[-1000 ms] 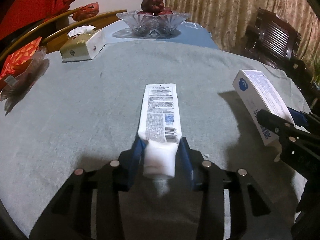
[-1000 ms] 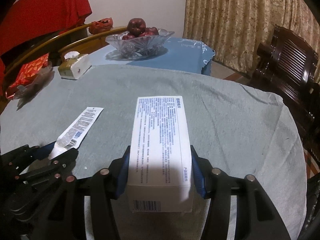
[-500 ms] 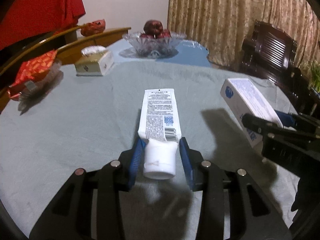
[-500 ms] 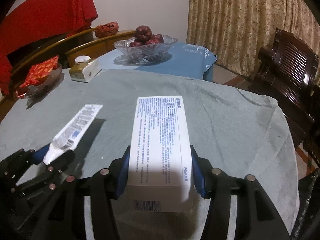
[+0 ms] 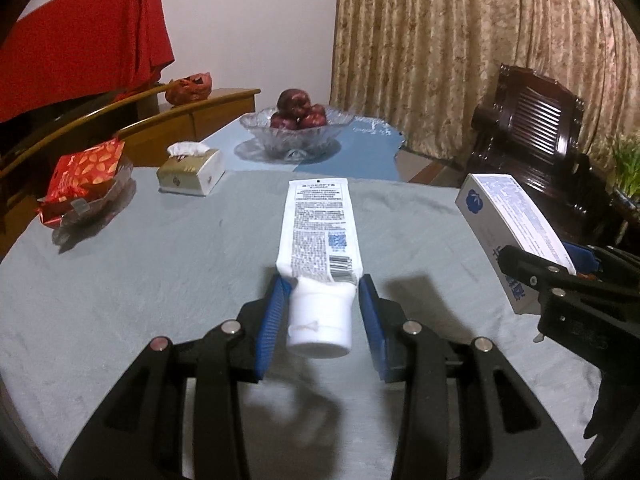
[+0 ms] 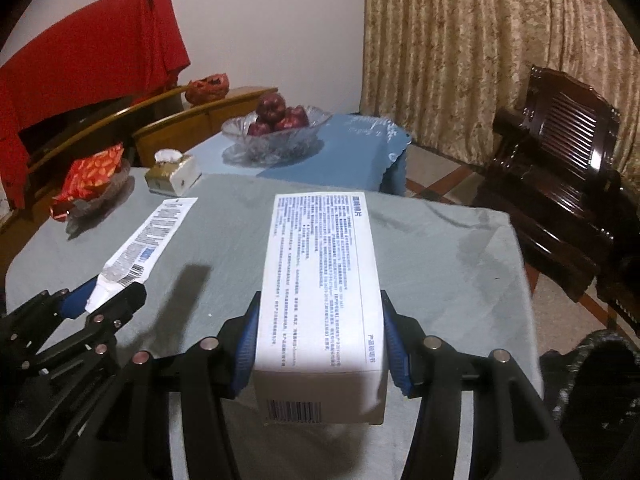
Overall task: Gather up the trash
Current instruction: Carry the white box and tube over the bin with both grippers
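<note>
2 grippers are holding trash above the grey table (image 5: 120,280): the left gripper (image 5: 322,316) is clamping a white tube (image 5: 318,236), the right gripper (image 6: 320,344) is squeezing a printed box (image 6: 320,280).

One tube (image 5: 318,236), one carton (image 6: 320,284), one tissue box (image 5: 190,170), one fruit bowl (image 5: 296,136) (apples inside, count unclear), two grippers: left gripper (image 5: 320,312), right gripper (image 6: 320,332).

White tube (image 5: 318,232), white box (image 6: 320,280), grey tablecloth (image 5: 160,272), red cloth (image 5: 80,52).
</note>
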A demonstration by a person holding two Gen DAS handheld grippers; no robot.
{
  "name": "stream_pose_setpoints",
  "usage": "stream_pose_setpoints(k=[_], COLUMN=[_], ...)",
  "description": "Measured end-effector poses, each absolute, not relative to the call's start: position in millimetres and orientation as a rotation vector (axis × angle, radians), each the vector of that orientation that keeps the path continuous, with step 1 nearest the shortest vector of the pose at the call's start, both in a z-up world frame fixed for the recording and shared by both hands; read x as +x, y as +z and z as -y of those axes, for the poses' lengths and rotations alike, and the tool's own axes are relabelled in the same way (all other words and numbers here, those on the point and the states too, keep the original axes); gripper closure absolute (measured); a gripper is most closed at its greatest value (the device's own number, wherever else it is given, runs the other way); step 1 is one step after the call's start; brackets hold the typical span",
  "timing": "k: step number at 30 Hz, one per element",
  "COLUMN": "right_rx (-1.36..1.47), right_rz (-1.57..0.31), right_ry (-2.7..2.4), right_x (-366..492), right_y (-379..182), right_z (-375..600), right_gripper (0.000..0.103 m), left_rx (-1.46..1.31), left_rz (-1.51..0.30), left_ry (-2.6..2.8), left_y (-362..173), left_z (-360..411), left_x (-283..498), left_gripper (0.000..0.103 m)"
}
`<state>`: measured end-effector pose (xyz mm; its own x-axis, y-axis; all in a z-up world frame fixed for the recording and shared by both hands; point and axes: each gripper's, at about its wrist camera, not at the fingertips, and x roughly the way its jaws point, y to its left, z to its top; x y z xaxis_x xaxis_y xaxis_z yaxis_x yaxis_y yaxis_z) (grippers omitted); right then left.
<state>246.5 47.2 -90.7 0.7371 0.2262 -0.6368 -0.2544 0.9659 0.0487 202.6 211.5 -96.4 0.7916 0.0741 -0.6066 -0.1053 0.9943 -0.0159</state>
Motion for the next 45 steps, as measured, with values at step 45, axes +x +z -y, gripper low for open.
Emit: stream_pose_setpoints(k=[45], right_rx=[0.103], right_rz=[-0.635], right_ry=[-0.248], right_x=[120.4], right_y=[-58.4], right_z=[281.6], right_gripper=[0.049], left_rx=[0.105], left_rz=[-0.617], left_ry=[-0.464], left_y=[-81.7], left_z=[146.4], left_x=[163.8], left_gripper=[0.066])
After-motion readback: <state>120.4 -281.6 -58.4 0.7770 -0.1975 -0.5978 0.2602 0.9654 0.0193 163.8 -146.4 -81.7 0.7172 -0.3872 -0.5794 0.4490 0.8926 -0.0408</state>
